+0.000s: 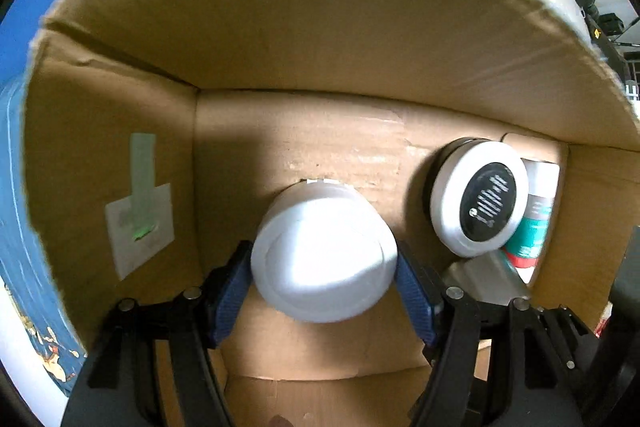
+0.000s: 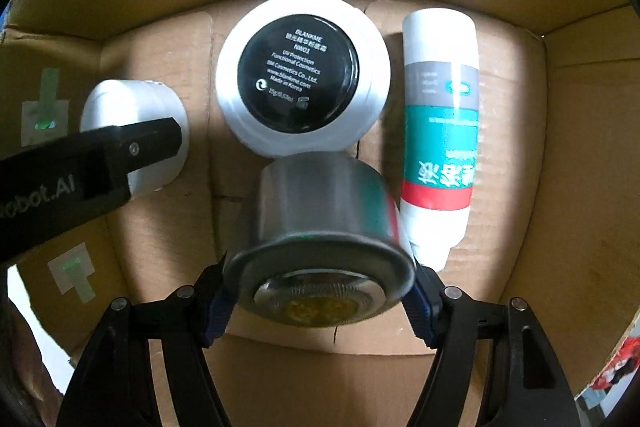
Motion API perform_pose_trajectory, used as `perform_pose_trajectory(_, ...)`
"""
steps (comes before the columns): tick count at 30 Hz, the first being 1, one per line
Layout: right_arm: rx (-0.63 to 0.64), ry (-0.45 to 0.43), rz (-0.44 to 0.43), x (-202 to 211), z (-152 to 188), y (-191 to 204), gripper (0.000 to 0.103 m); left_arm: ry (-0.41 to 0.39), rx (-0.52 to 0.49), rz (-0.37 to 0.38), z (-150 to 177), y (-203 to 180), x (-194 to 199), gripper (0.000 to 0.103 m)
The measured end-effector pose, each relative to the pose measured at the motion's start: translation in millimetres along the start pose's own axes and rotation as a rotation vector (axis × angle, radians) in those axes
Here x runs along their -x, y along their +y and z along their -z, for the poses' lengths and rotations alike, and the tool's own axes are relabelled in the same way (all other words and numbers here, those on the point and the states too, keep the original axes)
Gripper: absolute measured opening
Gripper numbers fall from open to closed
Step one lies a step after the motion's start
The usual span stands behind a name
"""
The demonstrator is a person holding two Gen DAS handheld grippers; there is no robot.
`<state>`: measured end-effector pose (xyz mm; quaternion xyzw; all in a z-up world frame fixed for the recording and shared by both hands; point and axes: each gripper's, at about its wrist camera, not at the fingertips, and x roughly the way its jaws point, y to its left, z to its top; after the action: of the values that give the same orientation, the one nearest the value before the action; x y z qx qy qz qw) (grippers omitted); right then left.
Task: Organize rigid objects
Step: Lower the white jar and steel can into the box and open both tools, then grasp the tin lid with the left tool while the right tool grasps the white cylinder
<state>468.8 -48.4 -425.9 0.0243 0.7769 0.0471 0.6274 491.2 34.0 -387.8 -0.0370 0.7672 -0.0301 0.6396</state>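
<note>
1. We hold a white plastic jar [image 1: 324,259] in the left gripper [image 1: 324,283], the blue pads pressing its sides, low inside the open brown cardboard box [image 1: 280,39]. It sits in the bare left part of the floor, where there is room for it.
2. We hold a short silver metal can [image 2: 320,223] in the right gripper [image 2: 320,295], the jaws closed on its rim. Whether it touches the floor we cannot tell.
3. Both grippers point steeply down — a sensible way to lower things past tall walls.
4. Already lying in the box are a round white compact with a black printed label [image 2: 302,79] and, just beside it, a white tube with a teal and red label [image 2: 438,131] laid along the right wall.
5. The can hangs right in front of the compact and next to the tube — we judge the aim is tight packing, rows without gaps.
6. Next calls for release; a round can may roll if tilted.
</note>
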Motion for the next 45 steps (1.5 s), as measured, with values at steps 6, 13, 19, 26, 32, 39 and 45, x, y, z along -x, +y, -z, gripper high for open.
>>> perform_pose_trajectory(6,0.001,-0.032,-0.005,24.1,9.4,2.7,0.085,-0.057,0.001,0.003,16.8,-3.7,31.2,0.067)
perform_pose_trajectory(13,0.005,-0.094,0.003,60.7,34.0,-3.9,0.093,-0.177,-0.010,0.016,45.9,-10.9,83.8,0.076)
perform_pose_trajectory(19,0.003,-0.163,-0.003,87.4,72.3,-8.5,0.103,-0.276,0.002,0.012,77.9,0.5,105.5,0.094)
perform_pose_trajectory(26,-0.006,-0.257,0.007,121.4,110.8,-25.9,0.103,-0.358,0.001,0.030,123.6,-5.9,120.5,0.102)
perform_pose_trajectory(32,-0.019,-0.327,0.004,132.3,133.5,-26.8,0.103,-0.432,-0.007,0.025,163.4,-9.3,136.8,0.102)
perform_pose_trajectory(39,-0.017,-0.415,0.015,154.3,175.2,-28.2,0.103,-0.525,-0.027,0.022,209.3,-11.8,159.8,0.102)
perform_pose_trajectory(45,-0.017,-0.495,0.016,175.3,212.0,-26.3,0.103,-0.591,-0.050,-0.005,247.3,-12.9,178.0,0.102)
